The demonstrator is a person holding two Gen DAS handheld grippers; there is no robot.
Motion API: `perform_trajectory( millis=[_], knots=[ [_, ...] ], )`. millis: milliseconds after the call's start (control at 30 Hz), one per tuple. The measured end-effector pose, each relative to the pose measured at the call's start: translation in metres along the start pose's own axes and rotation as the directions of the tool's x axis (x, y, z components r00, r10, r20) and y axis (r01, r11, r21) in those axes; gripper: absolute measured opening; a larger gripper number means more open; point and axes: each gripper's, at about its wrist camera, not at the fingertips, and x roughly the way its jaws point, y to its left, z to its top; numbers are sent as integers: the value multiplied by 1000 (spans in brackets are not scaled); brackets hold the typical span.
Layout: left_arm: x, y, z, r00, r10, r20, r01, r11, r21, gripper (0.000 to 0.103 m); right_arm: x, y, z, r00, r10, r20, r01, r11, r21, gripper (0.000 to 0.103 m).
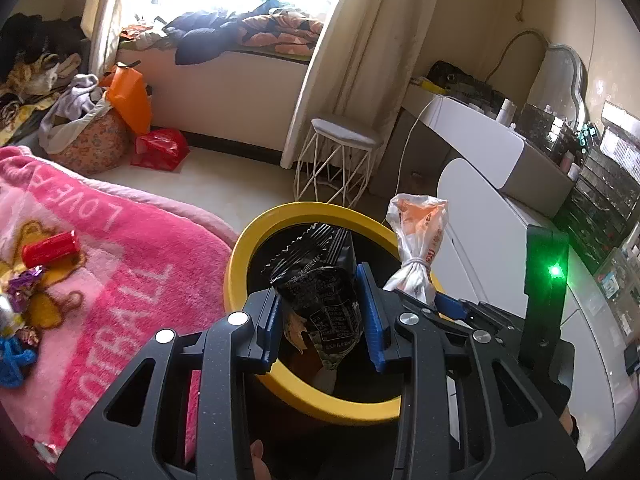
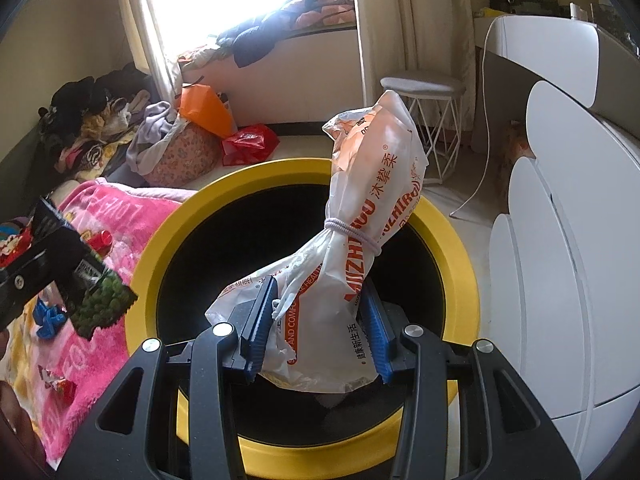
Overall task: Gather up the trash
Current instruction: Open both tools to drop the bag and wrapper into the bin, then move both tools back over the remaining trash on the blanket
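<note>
Blue-padded fingers of our left gripper [image 1: 326, 312] pinch a black snack packet [image 1: 320, 292] between them, holding it upright over the dark mouth of the yellow-rimmed bin [image 1: 256, 236]. Our right gripper [image 2: 318, 330] pinches a white plastic bag [image 2: 360, 236] with orange lettering, tied round its middle with a pale band; it too stands above the bin's opening, its twisted top tilting toward the white stool [image 2: 424, 88].

From the left wrist view we see the same bag just right of the packet, both over the bin. From the right wrist view the packet shows at the left edge, green peas printed on its lower end.

Left of the bin lies the pink blanket [image 1: 132, 248], touching the rim. On it rest a red can [image 1: 50, 247] on its side, crumpled shiny wrappers [image 1: 24, 284] just beside it, and a blue toy [image 1: 14, 360] nearer us. White drawers [image 2: 560, 280] stand to the bin's right.
</note>
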Motion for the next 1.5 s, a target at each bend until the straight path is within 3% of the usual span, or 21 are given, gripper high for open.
perform_trajectory(
  millis=[433, 467, 533, 600, 800, 867, 1267, 1500],
  knots=[
    [29, 0, 7, 999, -22, -44, 20, 999, -34, 28, 1, 0, -2, 1000, 13, -23, -14, 999, -28, 42],
    [30, 2, 8, 999, -25, -48, 22, 999, -47, 31, 2, -1, -1, 1000, 14, -24, -15, 999, -31, 42],
    [34, 4, 9, 998, -34, -56, 30, 997, -71, 37, 3, 0, -1, 999, 18, -32, -19, 999, -34, 58],
    [34, 2, 9, 998, -35, -53, 31, 997, -70, 51, 1, 0, -1, 1000, 3, -15, -3, 999, -32, 66],
    [29, 6, 7, 999, -21, -41, 17, 995, -94, 88, -1, -6, 0, 1000, -15, 4, 15, 1000, 0, 75],
    [27, 8, 7, 999, -11, -34, 8, 995, -104, 92, -2, -10, 0, 1000, -20, 7, 19, 1000, 18, 77],
    [1, 19, 2, 999, 51, -3, -51, 992, -112, 92, -12, -9, 3, 999, -29, 37, 27, 999, 36, 80],
    [-22, 26, 0, 990, 135, 42, -131, 988, -87, 92, -20, 4, 6, 998, -5, 60, 4, 1000, 13, 80]
  ],
)
